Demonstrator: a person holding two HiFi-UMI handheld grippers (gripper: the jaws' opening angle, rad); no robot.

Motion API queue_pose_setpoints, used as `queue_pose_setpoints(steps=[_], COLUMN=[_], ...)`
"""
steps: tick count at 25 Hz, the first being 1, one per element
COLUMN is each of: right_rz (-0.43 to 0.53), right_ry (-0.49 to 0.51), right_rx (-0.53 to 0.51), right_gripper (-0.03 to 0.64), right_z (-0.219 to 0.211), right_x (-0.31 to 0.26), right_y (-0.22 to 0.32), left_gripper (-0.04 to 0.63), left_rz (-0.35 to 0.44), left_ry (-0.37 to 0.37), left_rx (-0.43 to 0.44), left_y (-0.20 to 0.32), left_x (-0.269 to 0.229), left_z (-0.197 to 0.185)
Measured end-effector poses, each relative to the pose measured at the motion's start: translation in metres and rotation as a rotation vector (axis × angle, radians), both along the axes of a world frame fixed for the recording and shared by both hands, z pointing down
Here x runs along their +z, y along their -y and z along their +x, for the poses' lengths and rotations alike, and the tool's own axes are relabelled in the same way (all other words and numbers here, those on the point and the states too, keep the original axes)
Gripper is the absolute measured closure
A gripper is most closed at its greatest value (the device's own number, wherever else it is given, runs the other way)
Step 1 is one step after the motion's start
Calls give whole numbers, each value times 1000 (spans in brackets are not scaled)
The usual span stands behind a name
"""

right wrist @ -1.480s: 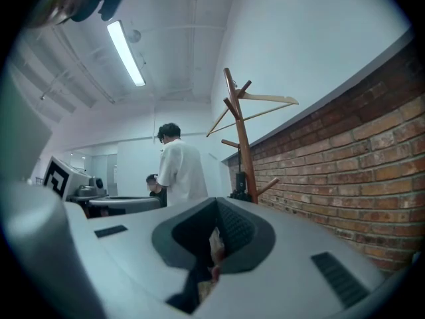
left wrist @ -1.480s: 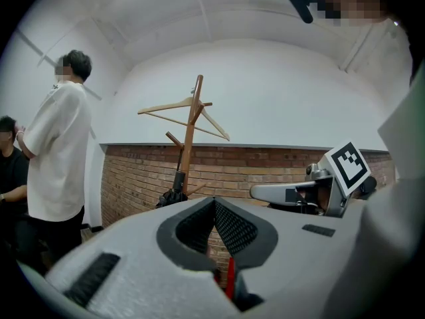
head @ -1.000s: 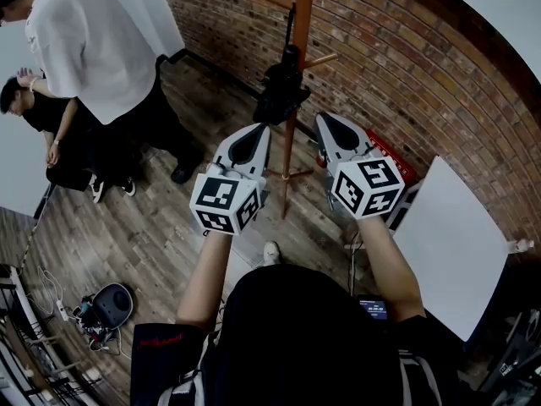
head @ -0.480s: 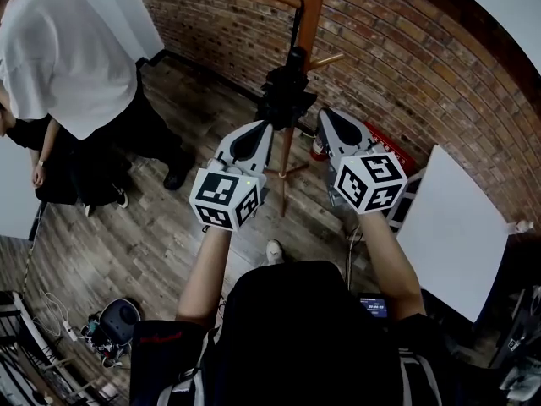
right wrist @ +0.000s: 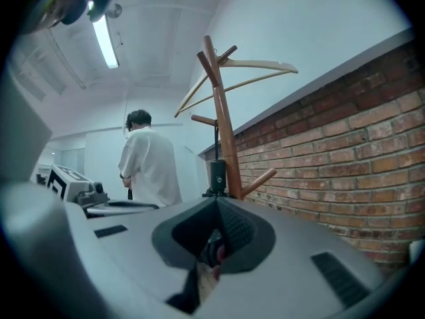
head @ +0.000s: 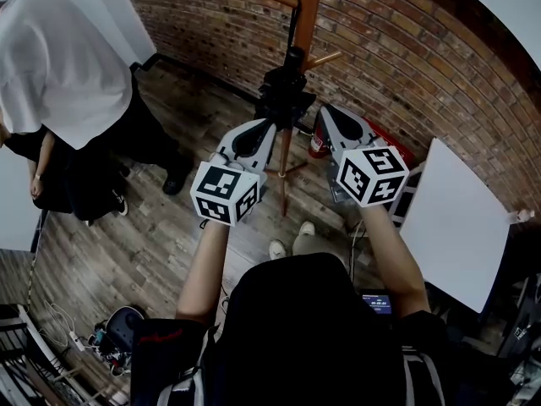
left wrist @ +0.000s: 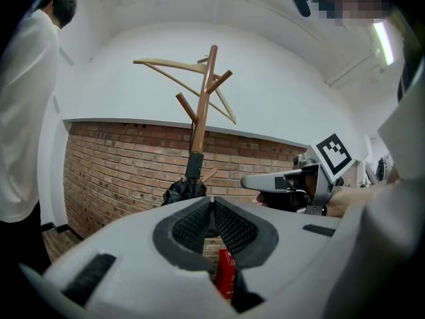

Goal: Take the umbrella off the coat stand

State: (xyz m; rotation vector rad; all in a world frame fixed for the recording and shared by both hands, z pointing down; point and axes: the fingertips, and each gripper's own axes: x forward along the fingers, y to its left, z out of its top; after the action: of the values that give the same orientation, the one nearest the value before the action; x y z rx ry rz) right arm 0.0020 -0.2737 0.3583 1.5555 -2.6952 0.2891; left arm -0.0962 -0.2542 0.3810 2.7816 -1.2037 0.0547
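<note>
A wooden coat stand (head: pixel 303 24) stands before the brick wall. A folded black umbrella (head: pixel 283 96) hangs on it beside the pole; its bundle (left wrist: pixel 184 191) and handle (right wrist: pixel 217 175) show just past my jaws in both gripper views. My left gripper (head: pixel 267 125) is shut and empty, just left of the pole and short of the umbrella. To the right of the pole, my right gripper (head: pixel 325 110) has its jaws together with nothing in them. Both point roughly level at the stand.
Wooden hangers (left wrist: pixel 172 65) sit at the stand's top. A person in a white shirt (head: pixel 59 66) stands at the left. A red box (head: pixel 390 150) and a white board (head: pixel 452 227) lie at the right by the brick wall (head: pixel 406 49). Cables and a device (head: pixel 118 328) lie at lower left.
Both grippers have drifted slightly lower and a little nearer the stand, still shut. The person in white has shifted left in the head view.
</note>
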Motion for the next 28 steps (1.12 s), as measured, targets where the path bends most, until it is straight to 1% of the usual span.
queue_pose_setpoints(steps=[5,10,11,13,17,19,21,23,25,26,28], right_rz=[0,1,2,2,2,3,2,-2,-7,-9,-14], right_ry=[2,6,5,3,2,4,8,13,15,16,18], right_rx=[0,-10,-13,-20,-28,-32,-35,-34,-34,-34,-34], right_gripper=[588,588,588,588,588,588,588,588,588,588,588], right_z=[5,5,5,4,5,4,5,6,8,10,12], right_x=[0,-3,-3,-3,-5,-6,-6,-5,-3,-2,0], right_y=[6,17,19,23,32,36,39,43,45,46,48], left_gripper=[577,575,563,455,378,289,218,169,109,88,63], left_rz=[-3,-20,-27,-39,-40,-35,-32,-38,-48,-53,-60], left_ry=[-27,-20,-24,-27,-5,10,18,1,-33,-43,-39], left_rx=[-8,-12,-8,8,39,63,73,73,72,73,74], left_y=[11,23,25,29,35,38,42,47,51,53,55], left_x=[1,7,8,12,17,19,21,23,24,25,30], left_z=[-1,-1,-1,1,5,9,13,15,18,19,22])
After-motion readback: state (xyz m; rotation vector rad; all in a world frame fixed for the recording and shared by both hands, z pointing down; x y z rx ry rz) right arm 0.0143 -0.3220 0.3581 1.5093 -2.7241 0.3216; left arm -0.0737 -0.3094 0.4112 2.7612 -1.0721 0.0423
